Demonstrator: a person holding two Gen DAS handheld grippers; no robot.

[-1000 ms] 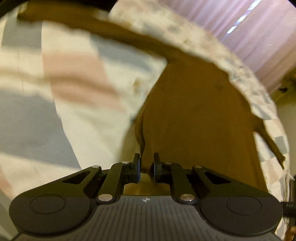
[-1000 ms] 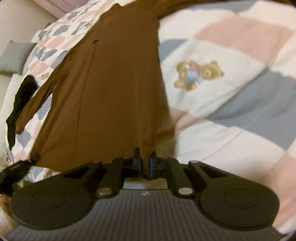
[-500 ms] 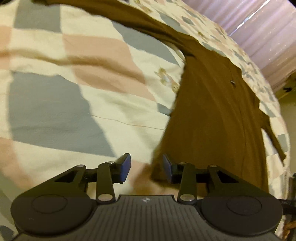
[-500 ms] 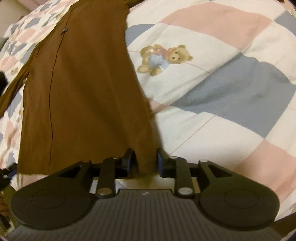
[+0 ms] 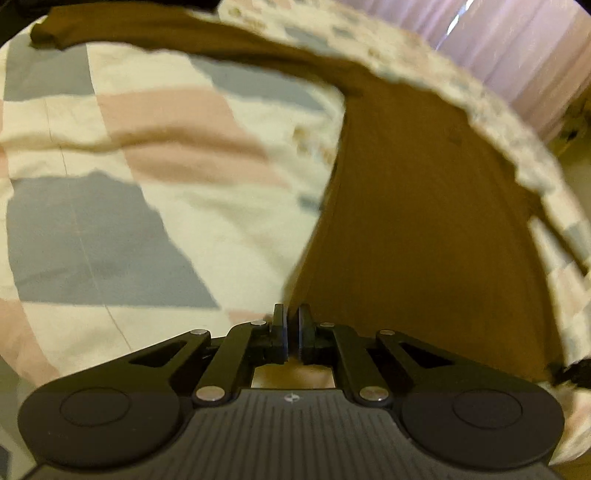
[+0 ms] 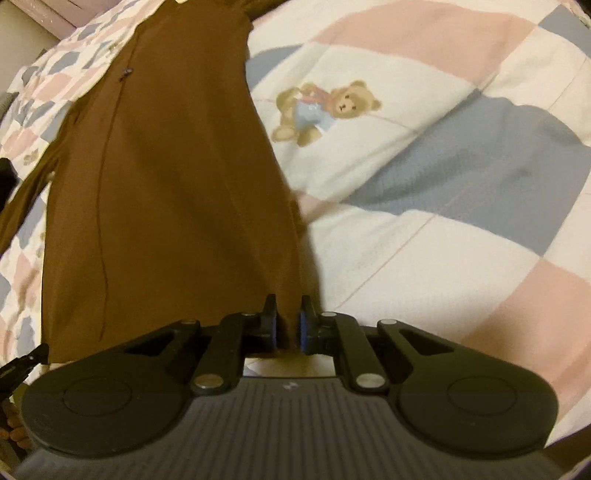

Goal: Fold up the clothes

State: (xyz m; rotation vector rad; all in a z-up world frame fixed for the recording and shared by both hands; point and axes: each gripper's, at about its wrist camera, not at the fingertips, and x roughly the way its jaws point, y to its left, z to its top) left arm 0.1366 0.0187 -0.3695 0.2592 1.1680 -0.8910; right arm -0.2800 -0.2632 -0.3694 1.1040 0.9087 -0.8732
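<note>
A brown long-sleeved garment (image 5: pixel 424 221) lies spread lengthwise on a checkered quilt (image 5: pixel 110 221); it also shows in the right wrist view (image 6: pixel 177 184). My left gripper (image 5: pixel 291 325) is shut on the garment's near hem corner, at its left edge. My right gripper (image 6: pixel 288 317) is shut on the hem's other corner, at the garment's right edge. One sleeve (image 5: pixel 166 29) stretches away to the far left in the left wrist view, the other sleeve (image 6: pixel 26 192) lies at the left in the right wrist view.
The quilt has pink, grey and cream squares and a teddy bear print (image 6: pixel 325 110). Lilac curtains (image 5: pixel 517 44) hang beyond the bed's far side. A dark item (image 6: pixel 7 177) sits at the left edge of the right wrist view.
Half a second ago both grippers were open around the hem; both have closed on it. The left wrist view is blurred with motion.
</note>
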